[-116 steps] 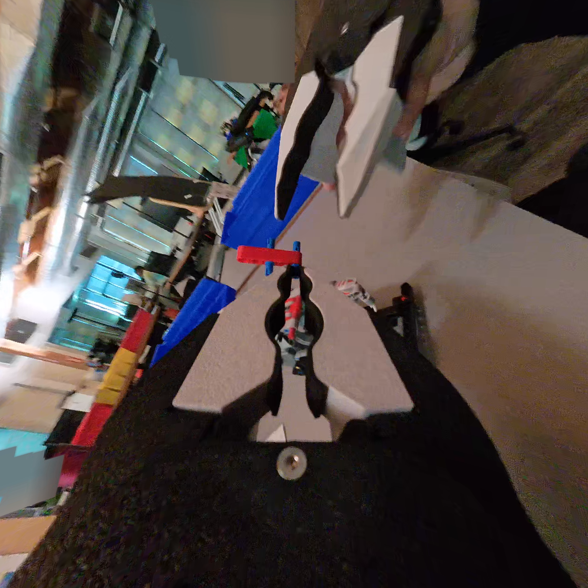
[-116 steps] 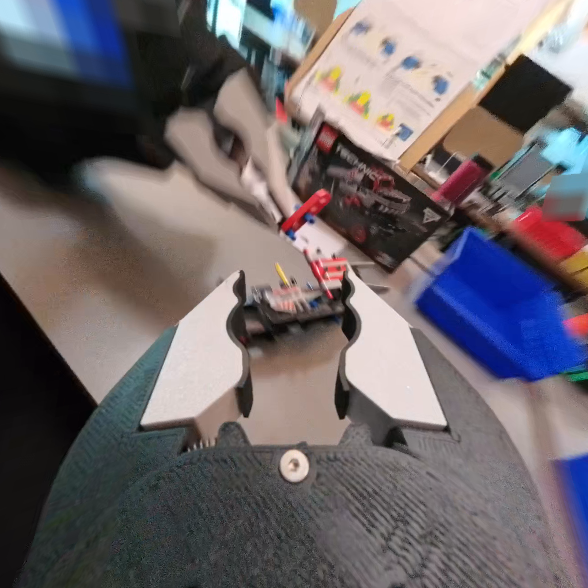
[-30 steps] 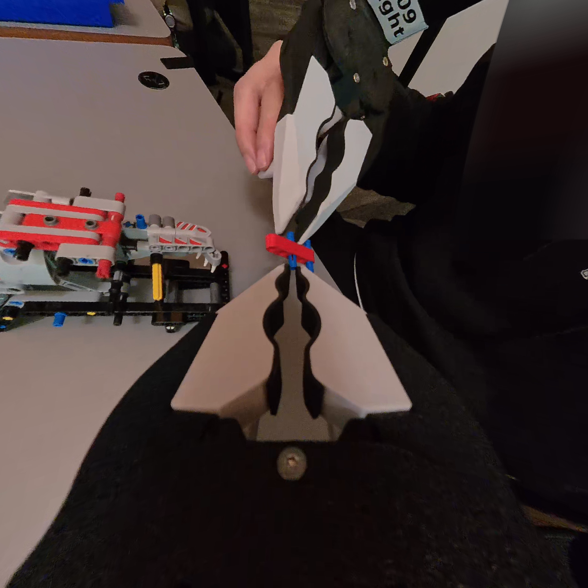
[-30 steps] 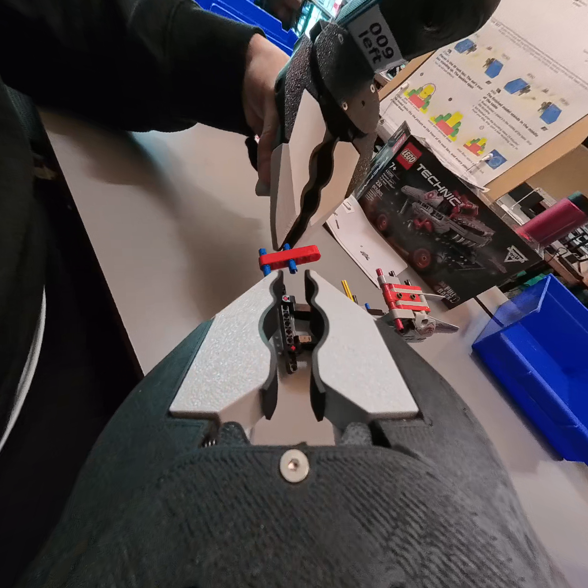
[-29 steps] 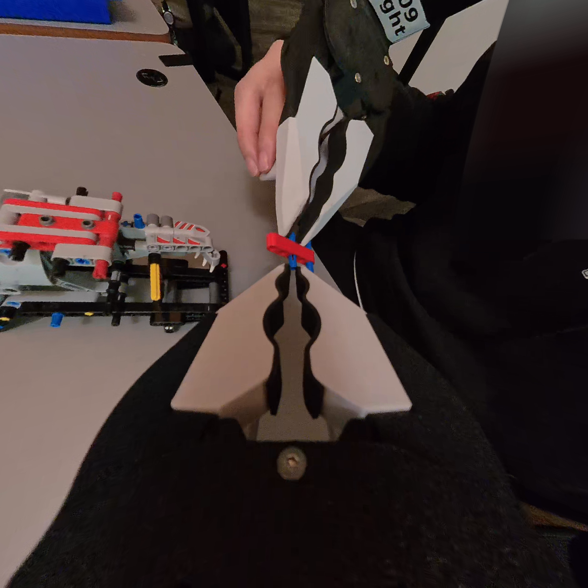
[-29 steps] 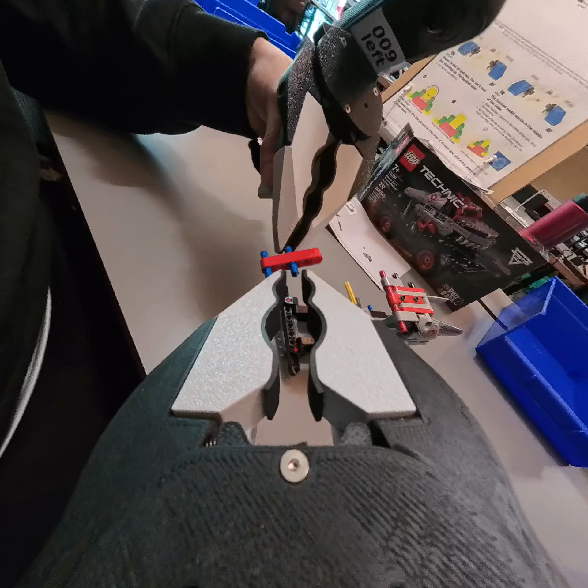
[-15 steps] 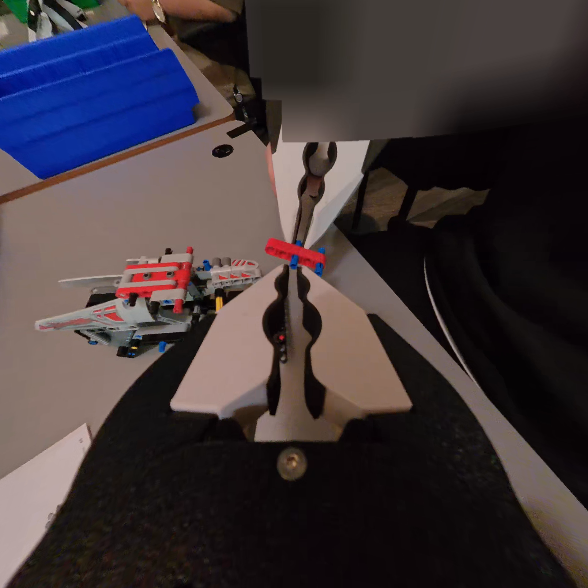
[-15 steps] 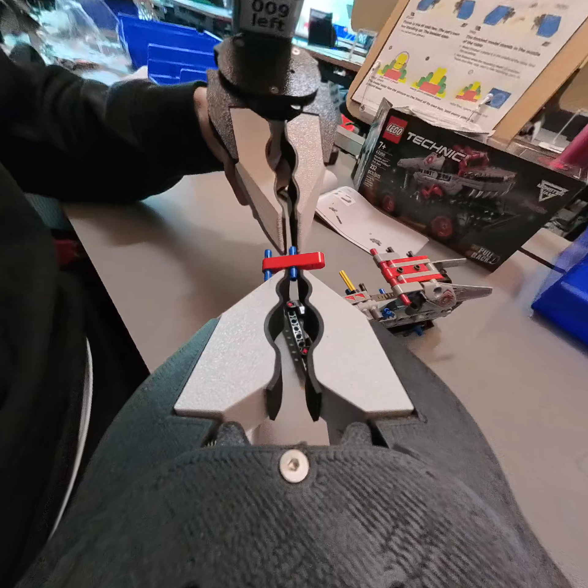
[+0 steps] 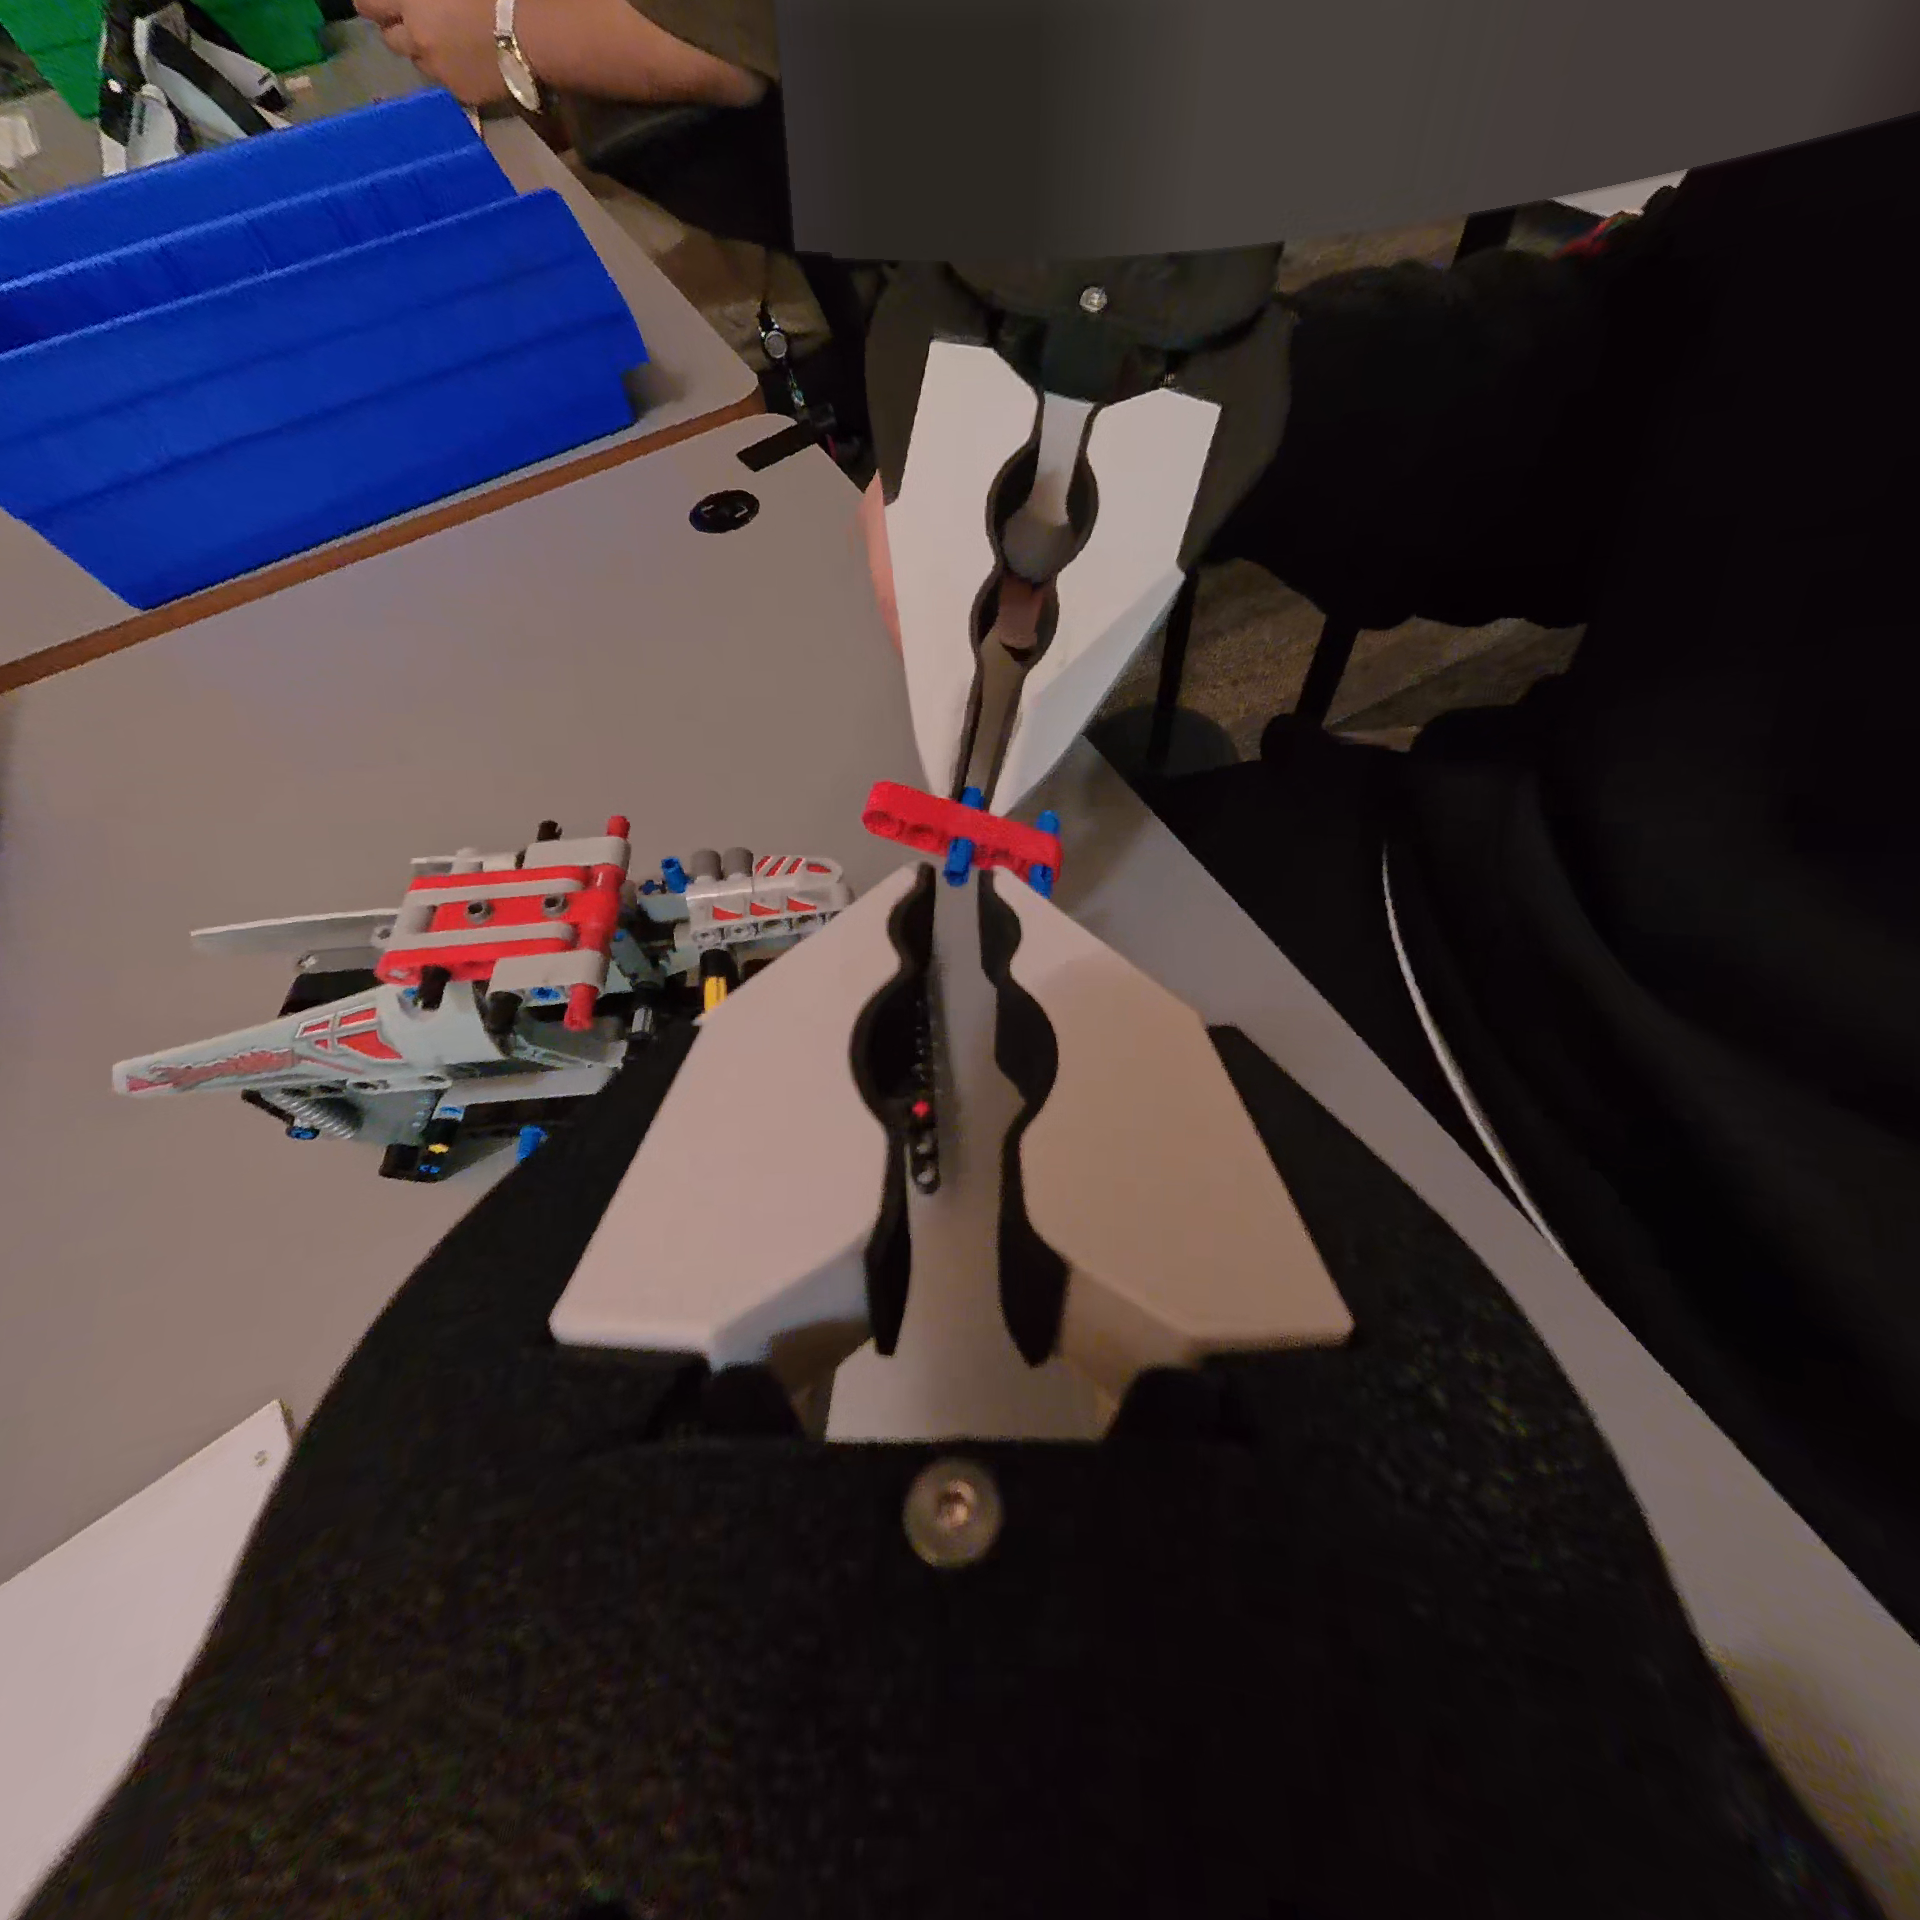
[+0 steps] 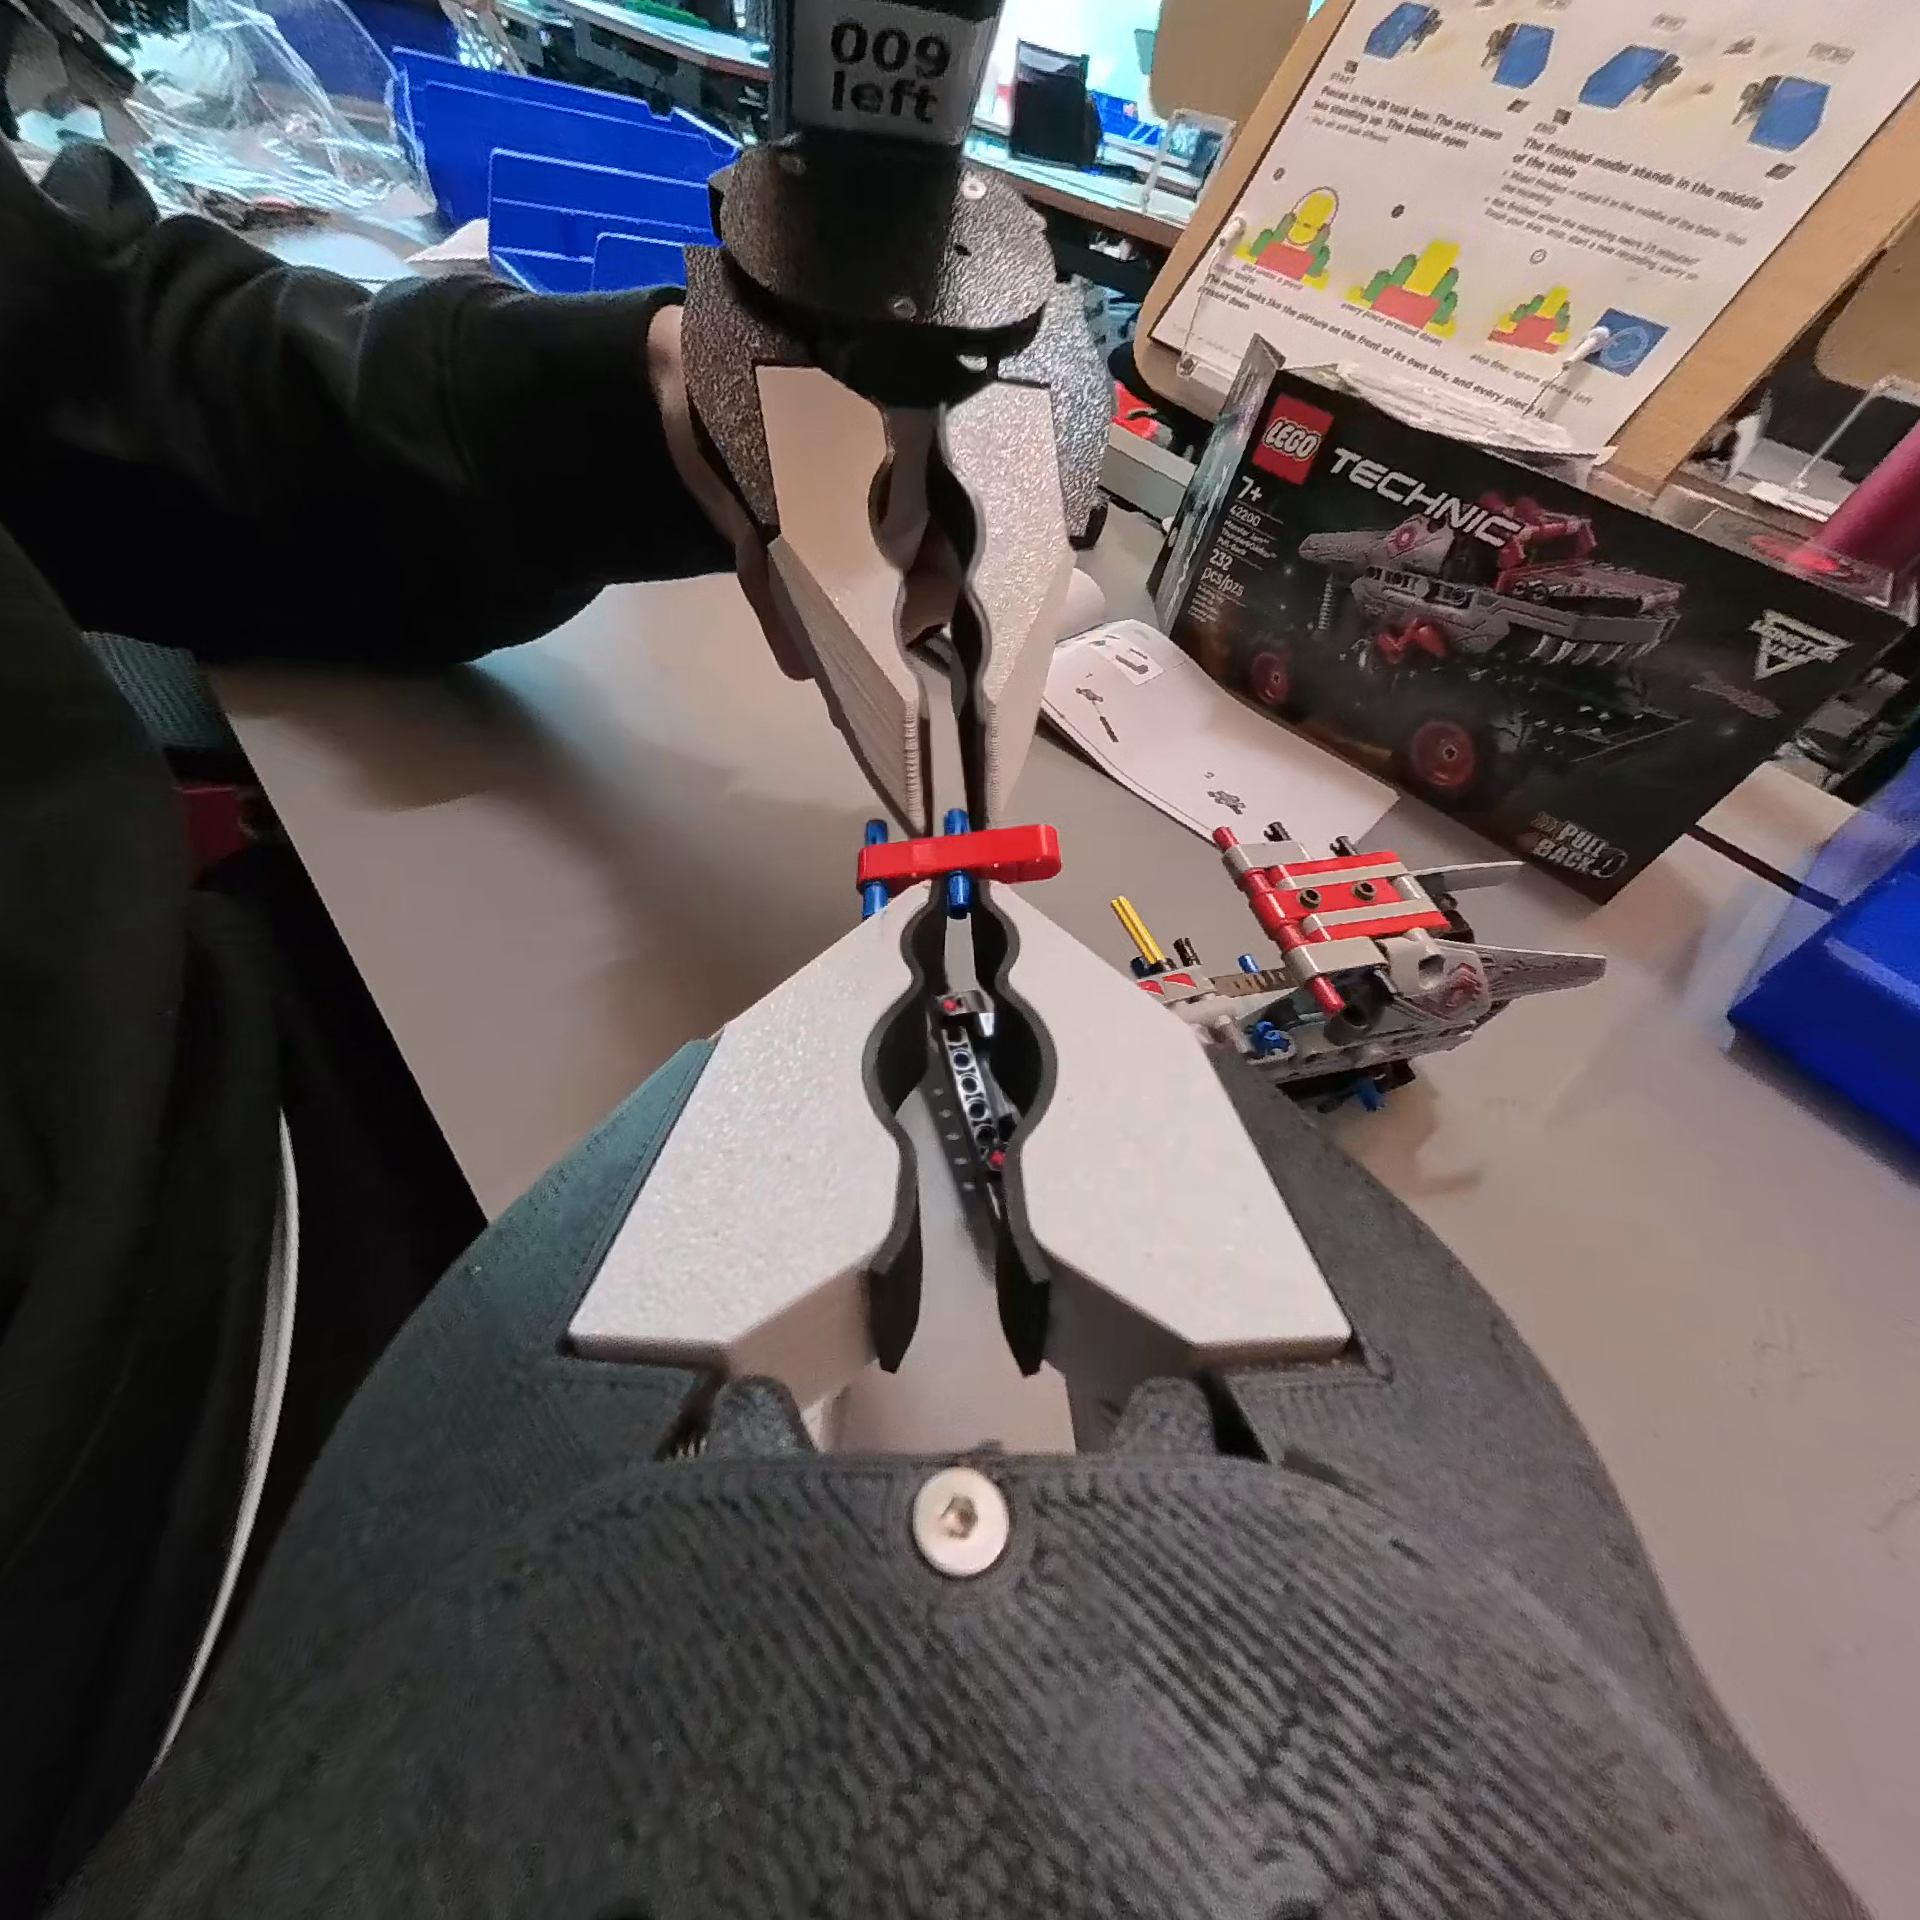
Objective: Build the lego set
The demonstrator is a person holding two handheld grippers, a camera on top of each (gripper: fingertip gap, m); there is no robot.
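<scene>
A short red beam [image 9: 961, 826] with two blue pins through it hangs in the air over the table's near edge. My left gripper [image 9: 956, 881] is shut on one end of the middle blue pin [image 9: 956, 864]. My right gripper [image 10: 956, 906] faces it tip to tip and is shut on the other end of the same pin [image 10: 956, 888]. The beam shows in the right wrist view [image 10: 961, 854] too, with the left gripper [image 10: 954, 821] above it. The right gripper [image 9: 977, 781] shows beyond the beam in the left wrist view. The partly built red, grey and black model [image 9: 499, 987] [image 10: 1340, 956] lies on the grey table [image 9: 416, 675].
The set's box [image 10: 1507, 644] stands behind the model, with an instruction sheet [image 10: 1195, 748] in front of it and a poster board [image 10: 1558, 187] behind. Blue bins [image 9: 291, 343] [image 10: 1839, 987] sit at the table's far sides. A paper corner [image 9: 135, 1538] lies near me. A person's dark sleeve [image 10: 364, 447] reaches in.
Over the last second both grippers have swung into line, tip to tip, and my right gripper has closed from slightly open onto the blue pin. Since half a second ago, almost nothing has moved.
</scene>
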